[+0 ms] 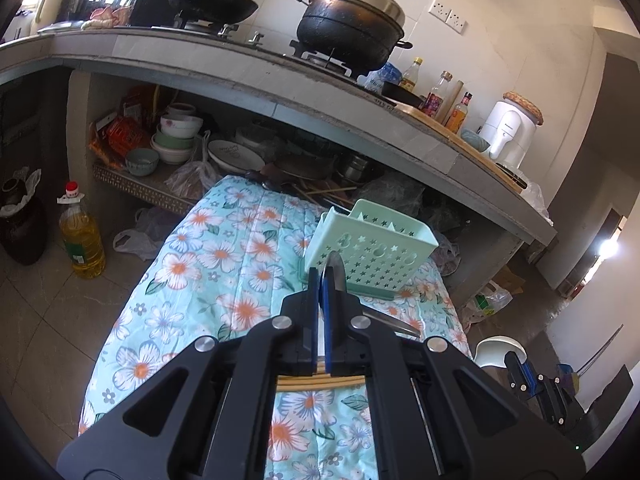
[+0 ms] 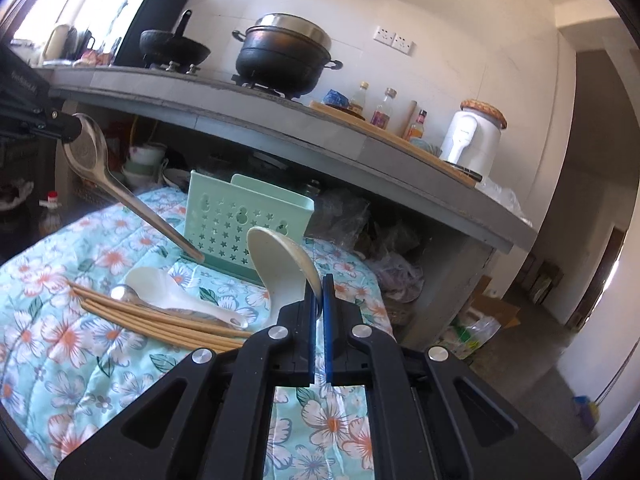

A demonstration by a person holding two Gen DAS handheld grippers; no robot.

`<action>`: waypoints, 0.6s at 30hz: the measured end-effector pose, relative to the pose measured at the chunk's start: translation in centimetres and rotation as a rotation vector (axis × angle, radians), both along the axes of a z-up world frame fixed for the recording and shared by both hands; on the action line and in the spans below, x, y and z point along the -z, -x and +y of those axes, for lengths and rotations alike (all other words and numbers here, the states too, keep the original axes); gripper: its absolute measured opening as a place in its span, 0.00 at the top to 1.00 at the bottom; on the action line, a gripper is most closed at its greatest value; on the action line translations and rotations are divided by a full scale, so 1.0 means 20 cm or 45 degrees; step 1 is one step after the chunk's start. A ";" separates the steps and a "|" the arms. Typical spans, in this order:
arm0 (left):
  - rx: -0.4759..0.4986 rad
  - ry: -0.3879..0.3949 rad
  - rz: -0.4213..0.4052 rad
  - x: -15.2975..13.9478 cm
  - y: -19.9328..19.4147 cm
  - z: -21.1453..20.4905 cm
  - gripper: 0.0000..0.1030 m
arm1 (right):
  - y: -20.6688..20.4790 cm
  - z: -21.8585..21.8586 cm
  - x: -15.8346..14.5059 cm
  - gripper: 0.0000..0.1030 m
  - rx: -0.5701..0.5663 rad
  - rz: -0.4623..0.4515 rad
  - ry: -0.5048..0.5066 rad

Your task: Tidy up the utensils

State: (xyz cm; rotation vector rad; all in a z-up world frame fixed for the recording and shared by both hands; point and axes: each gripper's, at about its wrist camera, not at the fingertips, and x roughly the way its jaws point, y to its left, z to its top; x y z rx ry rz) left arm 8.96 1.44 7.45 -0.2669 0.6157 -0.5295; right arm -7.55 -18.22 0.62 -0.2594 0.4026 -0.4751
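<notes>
A mint-green perforated utensil basket stands on the flowered cloth. My left gripper is shut on a metal spoon, held in the air left of the basket, handle slanting down toward its base. My right gripper is shut on a white ceramic spoon, bowl up, just in front of the basket. On the cloth lie another white spoon, a small metal spoon and several wooden chopsticks.
Behind the cloth runs a grey kitchen counter with a wok, a black pot, bottles and a white appliance. Bowls are stacked on the shelf beneath. An oil bottle stands on the floor, left.
</notes>
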 end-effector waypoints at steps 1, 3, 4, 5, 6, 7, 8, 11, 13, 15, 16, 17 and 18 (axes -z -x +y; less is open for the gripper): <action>0.003 0.005 -0.009 -0.01 0.00 0.00 0.99 | 0.00 -0.01 -0.01 0.97 -0.001 -0.006 -0.018; 0.011 0.014 -0.024 -0.03 0.00 -0.01 0.99 | 0.00 -0.04 -0.03 0.97 -0.003 -0.016 -0.050; 0.016 0.020 -0.034 -0.04 0.00 -0.01 0.99 | 0.00 -0.05 -0.04 0.97 -0.004 -0.020 -0.069; 0.021 0.026 -0.043 -0.05 0.00 -0.01 0.99 | 0.00 -0.07 -0.05 0.97 -0.005 -0.021 -0.087; 0.027 0.032 -0.051 -0.05 0.00 -0.01 0.99 | 0.00 -0.08 -0.06 0.97 -0.007 -0.024 -0.105; 0.032 0.038 -0.059 -0.06 0.00 -0.01 0.99 | 0.00 -0.10 -0.07 0.97 -0.011 -0.027 -0.127; 0.038 0.049 -0.071 -0.07 -0.01 -0.01 0.99 | 0.00 -0.12 -0.09 0.97 -0.016 -0.029 -0.155; 0.047 0.076 -0.101 -0.10 -0.04 -0.01 0.99 | 0.00 -0.19 -0.14 0.97 -0.030 -0.041 -0.235; 0.048 0.093 -0.122 -0.12 -0.07 -0.01 0.99 | 0.00 -0.24 -0.19 0.97 -0.038 -0.060 -0.285; 0.043 0.116 -0.157 -0.17 -0.10 0.00 0.99 | 0.00 -0.29 -0.23 0.97 -0.046 -0.082 -0.329; 0.041 0.130 -0.178 -0.19 -0.12 0.00 0.99 | -0.01 -0.32 -0.26 0.97 -0.051 -0.094 -0.351; 0.041 0.140 -0.198 -0.22 -0.14 0.00 0.99 | -0.01 -0.34 -0.29 0.97 -0.057 -0.106 -0.371; 0.038 0.146 -0.215 -0.24 -0.16 0.00 0.99 | -0.02 -0.35 -0.31 0.97 -0.063 -0.118 -0.383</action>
